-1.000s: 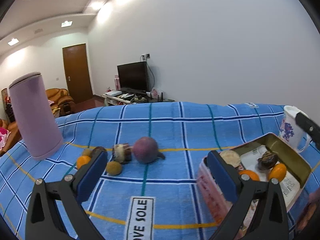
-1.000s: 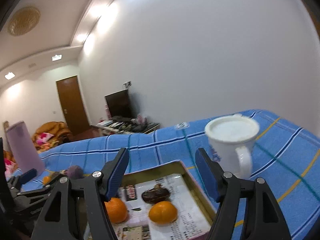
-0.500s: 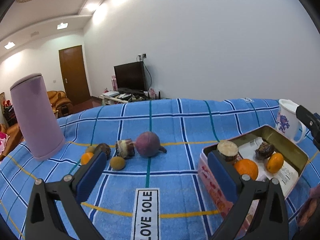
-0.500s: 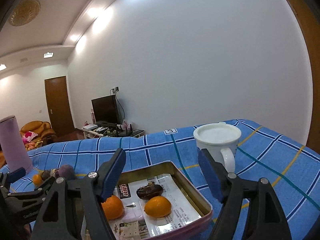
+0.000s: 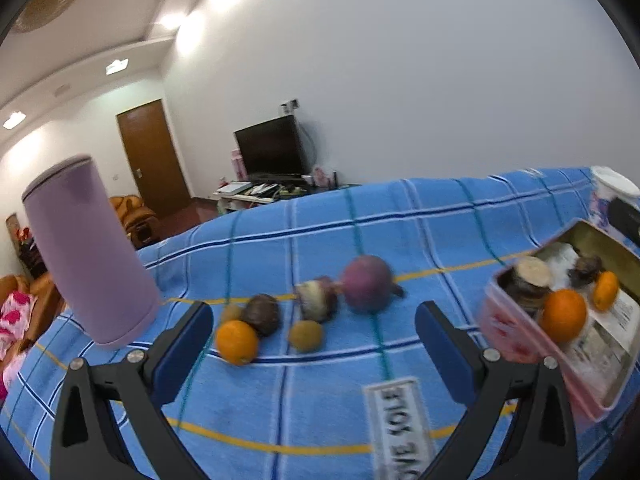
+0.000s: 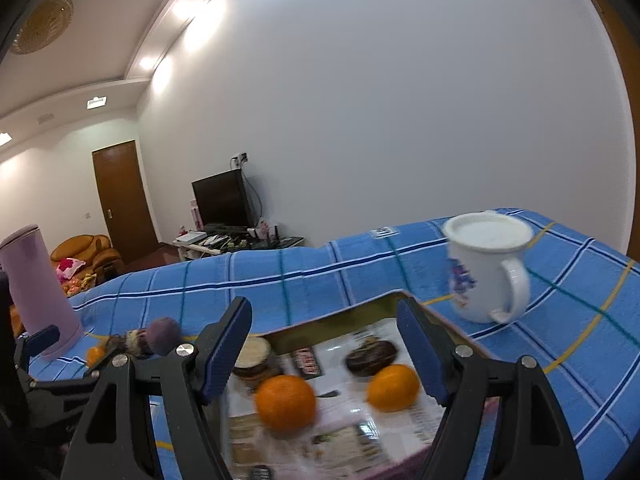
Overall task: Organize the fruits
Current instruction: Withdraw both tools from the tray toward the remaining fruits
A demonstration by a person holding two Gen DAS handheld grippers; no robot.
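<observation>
On the blue checked cloth lies a row of loose fruit: an orange (image 5: 237,342), a dark round fruit (image 5: 262,314), a kiwi (image 5: 306,334), a cut piece (image 5: 318,300) and a purple fruit (image 5: 367,289). My left gripper (image 5: 312,336) hangs open just before this row, gripping nothing. To the right lies the pink tin (image 5: 516,348). My right gripper (image 6: 324,340) is open over the tin (image 6: 340,320), which holds two oranges (image 6: 285,400), a dark fruit (image 6: 371,356) and a cut round piece (image 6: 251,354). Nothing sits between its pads.
A tall lilac cylinder (image 5: 88,252) stands at the left end of the fruit row. A white mug (image 6: 486,266) with a blue print stands behind the tin on the right. A "LOVE SOLE" label (image 5: 400,424) is sewn on the cloth near me.
The left gripper has swung left and rolled, so the fruit row now sits between its fingers. The right gripper's jaws have widened a little and it has come closer over the tin.
</observation>
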